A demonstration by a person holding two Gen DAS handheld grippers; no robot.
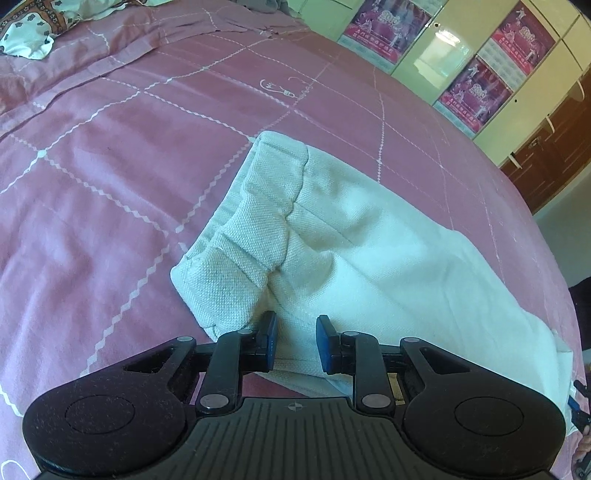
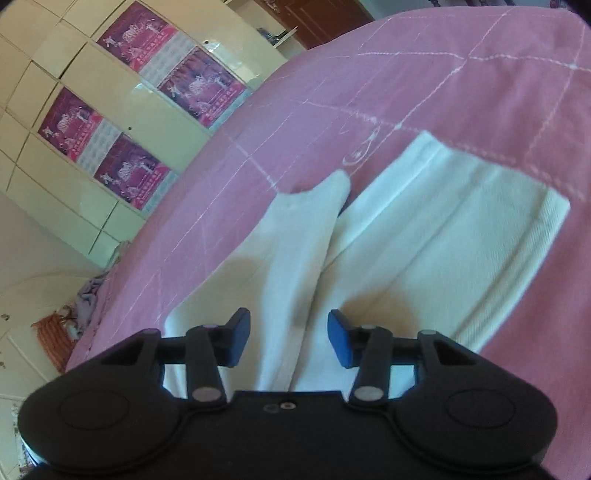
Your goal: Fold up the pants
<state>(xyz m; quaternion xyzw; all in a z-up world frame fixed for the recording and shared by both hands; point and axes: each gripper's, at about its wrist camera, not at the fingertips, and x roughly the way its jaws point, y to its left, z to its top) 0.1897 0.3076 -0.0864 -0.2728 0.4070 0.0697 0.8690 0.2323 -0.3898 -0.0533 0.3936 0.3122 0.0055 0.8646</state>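
Note:
White pants (image 1: 369, 229) lie folded on a pink bedspread (image 1: 110, 166), with the ribbed waistband (image 1: 273, 177) at the far left end. My left gripper (image 1: 299, 341) hangs over the near edge, its jaws a narrow gap apart. Flat cloth shows between them, and the left pad touches the curled waistband corner. In the blurred right wrist view the pants (image 2: 443, 229) stretch away as a broad panel, with a narrower flap (image 2: 306, 229) on the left. My right gripper (image 2: 290, 338) is open just above them, nothing pinched.
Pale cabinet doors with purple posters (image 1: 461, 55) stand beyond the bed's far edge, and show again as the cabinets (image 2: 110, 110) at upper left. A patterned pillow (image 1: 29, 33) lies at the bed's top left corner. Pink bedspread (image 2: 443, 74) surrounds the pants.

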